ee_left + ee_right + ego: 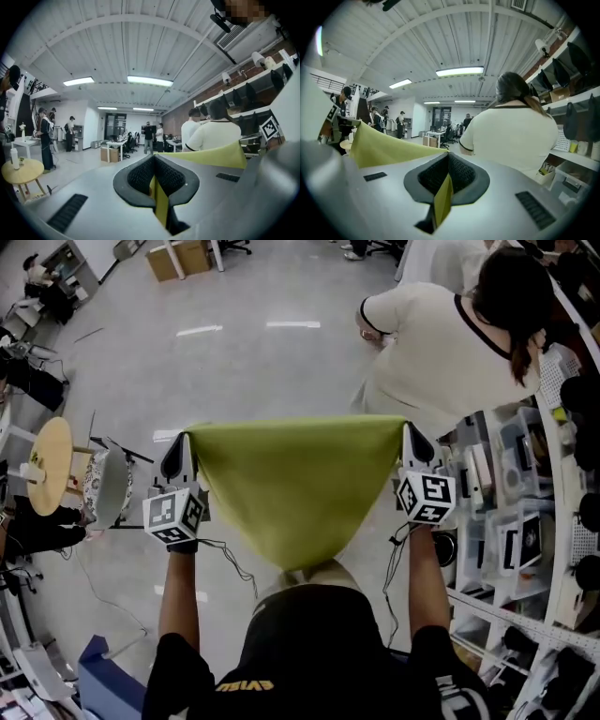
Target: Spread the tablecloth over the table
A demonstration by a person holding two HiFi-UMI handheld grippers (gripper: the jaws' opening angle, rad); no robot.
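Head view shows the cloth (295, 484) held up in the air, its top edge stretched between both grippers and the rest sagging to a point. The left gripper (178, 457) has its jaws closed on the cloth's left corner, and the right gripper (417, 444) has its jaws closed on the right corner. Each gripper view shows a yellow-green fold pinched between the jaws. A person in white (431, 343) stands just beyond the cloth's right corner.
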